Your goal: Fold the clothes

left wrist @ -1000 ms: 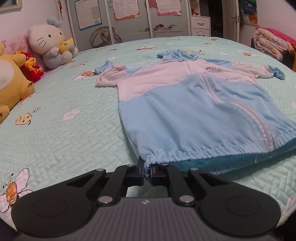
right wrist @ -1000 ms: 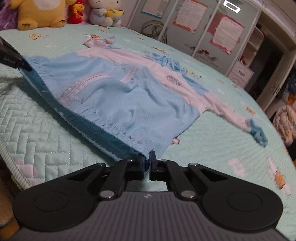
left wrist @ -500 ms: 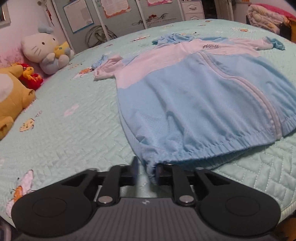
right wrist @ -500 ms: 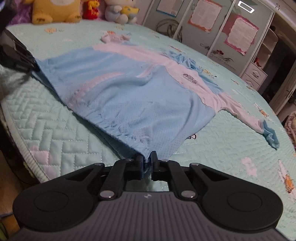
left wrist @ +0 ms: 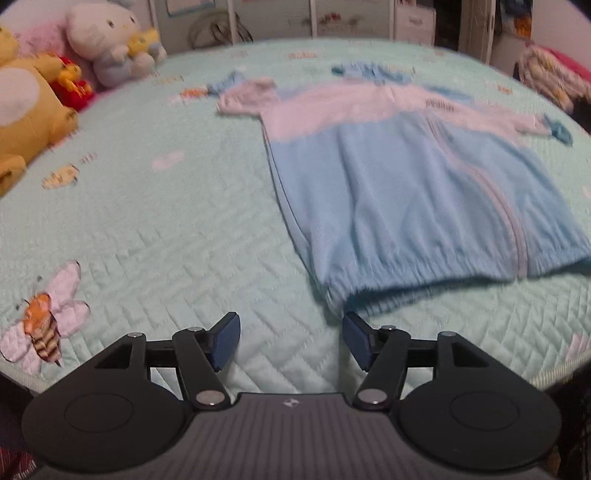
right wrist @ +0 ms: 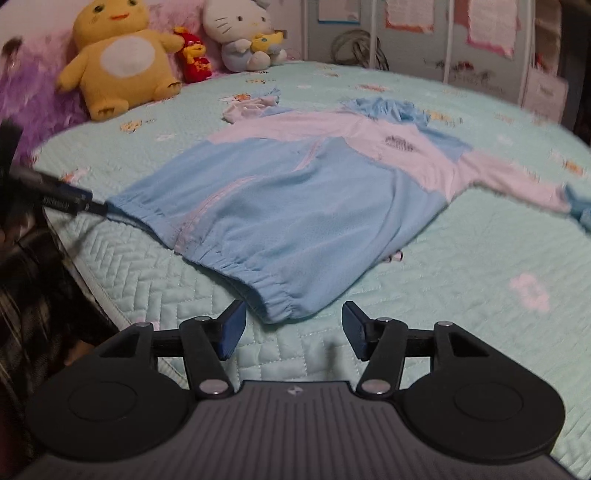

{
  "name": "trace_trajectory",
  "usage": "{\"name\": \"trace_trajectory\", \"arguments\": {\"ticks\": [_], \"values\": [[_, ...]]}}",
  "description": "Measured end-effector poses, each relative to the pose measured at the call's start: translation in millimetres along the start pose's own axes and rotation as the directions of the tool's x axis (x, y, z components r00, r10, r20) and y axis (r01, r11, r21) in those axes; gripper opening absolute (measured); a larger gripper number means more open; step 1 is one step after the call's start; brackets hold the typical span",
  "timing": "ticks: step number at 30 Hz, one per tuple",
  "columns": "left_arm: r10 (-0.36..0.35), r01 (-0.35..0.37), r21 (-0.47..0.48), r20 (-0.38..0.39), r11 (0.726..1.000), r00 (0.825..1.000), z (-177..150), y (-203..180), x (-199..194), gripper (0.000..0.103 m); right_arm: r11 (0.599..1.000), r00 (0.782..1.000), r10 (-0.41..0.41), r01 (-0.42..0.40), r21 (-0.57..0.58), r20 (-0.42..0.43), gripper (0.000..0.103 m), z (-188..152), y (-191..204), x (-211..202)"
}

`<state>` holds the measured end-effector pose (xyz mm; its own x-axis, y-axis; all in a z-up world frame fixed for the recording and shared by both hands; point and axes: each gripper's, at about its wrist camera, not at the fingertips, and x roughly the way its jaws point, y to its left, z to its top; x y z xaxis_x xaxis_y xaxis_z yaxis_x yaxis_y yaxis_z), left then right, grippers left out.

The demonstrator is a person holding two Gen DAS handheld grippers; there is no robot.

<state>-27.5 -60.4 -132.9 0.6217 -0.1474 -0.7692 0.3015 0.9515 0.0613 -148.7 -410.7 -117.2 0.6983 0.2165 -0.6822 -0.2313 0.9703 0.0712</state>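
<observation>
I judge the spreading step done: my left gripper [left wrist: 290,339] and right gripper [right wrist: 293,330] are both opening, nothing pinched, the jacket [left wrist: 406,192] flat on the bed [left wrist: 166,240]; its hem lies at twelve o'clock of each. Next I need a sleeve, out at two o'clock [right wrist: 517,184], folded inward.

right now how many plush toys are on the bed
3, all at the head of the bed: a yellow plush on the left, a small red one in the middle, a white cat plush on the right.

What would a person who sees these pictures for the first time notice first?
The blue and white jacket lies spread flat in the middle of the pale green bed cover. Both the left gripper and the right gripper are opening at its hem, with no cloth pressed between the pads. Plush toys sit along the far edge.
</observation>
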Motion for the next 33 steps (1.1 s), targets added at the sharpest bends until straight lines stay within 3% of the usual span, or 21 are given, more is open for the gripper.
{"name": "trace_trajectory", "arguments": {"ticks": [4, 7, 10, 11, 13, 14, 17, 21, 23, 26, 27, 29, 33], "values": [[-0.062, 0.062, -0.024, -0.017, 0.998, 0.998, 0, 5, -5, 0.064, 0.985, 0.998, 0.048, -0.052, 0.162, 0.028, 0.058, -2, -23, 3], [-0.167, 0.17, -0.13, 0.035, 0.977, 0.985, 6, 19, -20, 0.054, 0.939, 0.992, 0.081, -0.108, 0.326, 0.093, 0.058, -4, -47, 0], [-0.328, 0.358, -0.254, 0.151, 0.899, 0.932, 20, 34, -34, 0.051, 0.86, 0.984, 0.083, -0.151, 0.487, 0.158, 0.058, -9, -75, 3], [-0.353, 0.39, -0.266, 0.177, 0.881, 0.919, 28, 36, -33, 0.051, 0.829, 0.982, 0.078, -0.159, 0.536, 0.172, 0.058, -11, -84, 6], [-0.332, 0.374, -0.252, 0.196, 0.892, 0.923, 48, 32, -25, 0.053, 0.767, 0.98, 0.066, -0.171, 0.619, 0.19, 0.058, -14, -101, 14], [-0.286, 0.327, -0.248, 0.186, 0.912, 0.94, 59, 30, -15, 0.053, 0.744, 0.979, 0.053, -0.17, 0.646, 0.197, 0.058, -14, -108, 19], [-0.186, 0.22, -0.286, 0.144, 0.933, 0.972, 89, 35, 28, 0.055, 0.694, 0.977, 0.007, -0.158, 0.703, 0.213, 0.058, -12, -126, 33], [-0.129, 0.154, -0.362, 0.092, 0.919, 0.987, 123, 47, 90, 0.057, 0.649, 0.976, -0.027, -0.148, 0.746, 0.216, 0.058, 0, -150, 60], [-0.112, 0.127, -0.341, 0.065, 0.932, 0.992, 138, 43, 117, 0.057, 0.627, 0.977, -0.039, -0.14, 0.766, 0.211, 0.058, 8, -161, 76], [-0.101, 0.115, -0.332, 0.058, 0.936, 0.993, 143, 43, 140, 0.054, 0.625, 0.974, -0.064, -0.131, 0.77, 0.218, 0.058, 22, -172, 97], [-0.089, 0.108, -0.308, 0.075, 0.945, 0.993, 143, 43, 141, 0.05, 0.629, 0.973, -0.074, -0.126, 0.767, 0.22, 0.058, 27, -173, 103], [-0.065, 0.082, -0.234, 0.081, 0.969, 0.995, 144, 43, 143, 0.008, 0.638, 0.97, -0.086, -0.121, 0.76, 0.226, 0.057, 34, -176, 112], [-0.06, 0.078, -0.188, 0.097, 0.979, 0.993, 140, 52, 145, 0.004, 0.672, 0.97, -0.106, -0.093, 0.735, 0.219, 0.05, 41, -176, 124]]}}
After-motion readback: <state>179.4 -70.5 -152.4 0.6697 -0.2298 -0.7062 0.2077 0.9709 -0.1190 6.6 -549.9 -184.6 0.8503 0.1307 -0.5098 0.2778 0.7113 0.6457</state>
